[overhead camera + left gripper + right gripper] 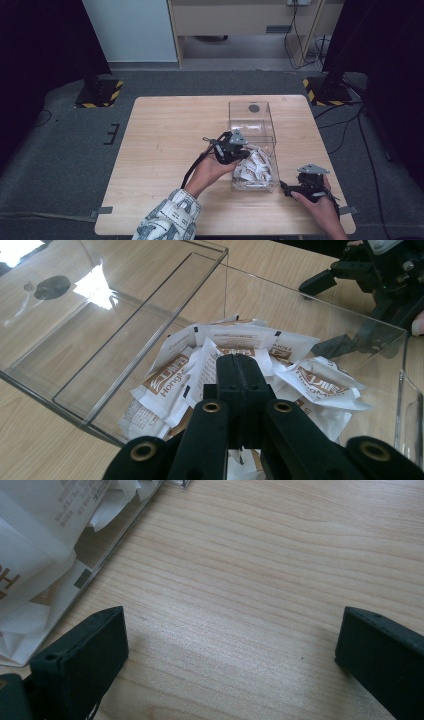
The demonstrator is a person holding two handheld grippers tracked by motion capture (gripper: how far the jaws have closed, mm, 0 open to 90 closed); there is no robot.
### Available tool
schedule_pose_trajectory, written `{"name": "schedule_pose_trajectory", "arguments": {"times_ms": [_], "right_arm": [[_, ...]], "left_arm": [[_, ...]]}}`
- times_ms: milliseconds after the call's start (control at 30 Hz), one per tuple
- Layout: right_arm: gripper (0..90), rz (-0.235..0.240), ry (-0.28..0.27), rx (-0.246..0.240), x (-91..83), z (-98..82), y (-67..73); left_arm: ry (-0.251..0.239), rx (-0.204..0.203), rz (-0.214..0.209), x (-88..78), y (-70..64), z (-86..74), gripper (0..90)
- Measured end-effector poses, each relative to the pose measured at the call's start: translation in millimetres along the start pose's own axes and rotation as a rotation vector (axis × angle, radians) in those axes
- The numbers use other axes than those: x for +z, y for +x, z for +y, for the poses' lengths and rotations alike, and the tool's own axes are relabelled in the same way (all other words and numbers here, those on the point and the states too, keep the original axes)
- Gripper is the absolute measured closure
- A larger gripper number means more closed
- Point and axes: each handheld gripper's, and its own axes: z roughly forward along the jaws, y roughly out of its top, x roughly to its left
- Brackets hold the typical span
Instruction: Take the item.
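Observation:
A clear plastic box point(250, 103) stands right of the table's middle. A heap of white and brown sachets point(255, 170) fills its near end. My left gripper point(239, 149) hangs over the box's left wall; in the left gripper view its jaws are pressed together just above the sachets point(240, 340), and I see nothing between them. My right gripper point(286, 189) rests low on the table by the box's near right corner. Its jaws stand wide apart over bare wood point(230, 640), with the sachets point(40, 540) behind the box wall at upper left.
The box's far half point(150, 305) holds no sachets and bears a dark round spot point(254, 107). The wooden table point(165, 150) is bare on its left half. Two dark stands with striped bases point(100, 92) and cables lie on the floor beyond.

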Motion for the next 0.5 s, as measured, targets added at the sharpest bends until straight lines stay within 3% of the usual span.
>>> {"name": "schedule_pose_trajectory", "arguments": {"times_ms": [500], "right_arm": [[0.8,0.000,0.000,0.000,0.0,0.0,0.0]], "left_arm": [[-0.045,-0.014,-0.020,-9.9,-0.2,8.0,90.0]]}}
